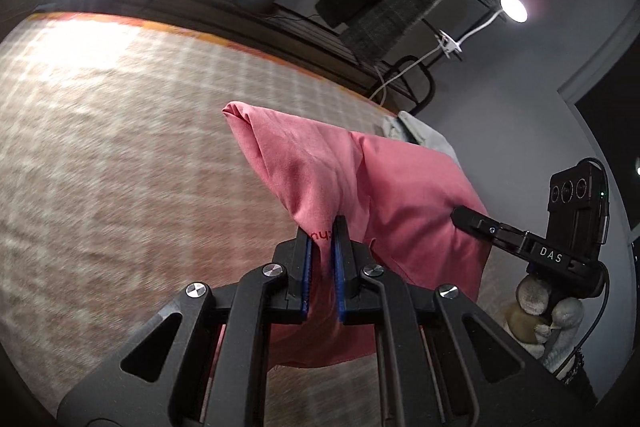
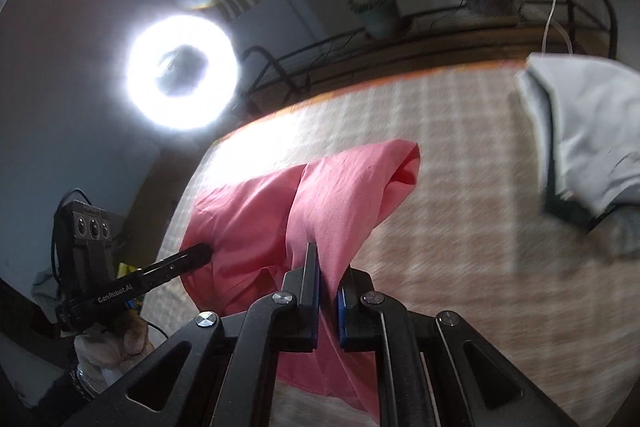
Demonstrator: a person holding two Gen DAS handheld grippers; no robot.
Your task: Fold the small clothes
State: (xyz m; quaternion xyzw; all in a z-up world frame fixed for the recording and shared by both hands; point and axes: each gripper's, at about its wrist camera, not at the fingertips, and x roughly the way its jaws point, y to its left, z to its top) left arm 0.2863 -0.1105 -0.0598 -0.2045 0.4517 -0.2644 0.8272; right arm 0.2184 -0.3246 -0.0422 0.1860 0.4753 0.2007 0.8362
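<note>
Left tool (image 1: 322, 227) and right tool (image 2: 328, 263) each clenched my pink garment (image 1: 360, 187), lifted above the bed (image 1: 120, 147); uneven pulling could slip an edge free.

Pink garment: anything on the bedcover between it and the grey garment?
No. In the right wrist view the stretch of checked bedcover between the pink garment and the grey garment is bare, though blurred.

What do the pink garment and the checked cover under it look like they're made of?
Pink garment: thin, matte woven fabric, likely cotton; it drapes in soft folds and creases. Checked beige cover: looks like a coarser woven textile; motion blur leaves the texture uncertain.
</note>
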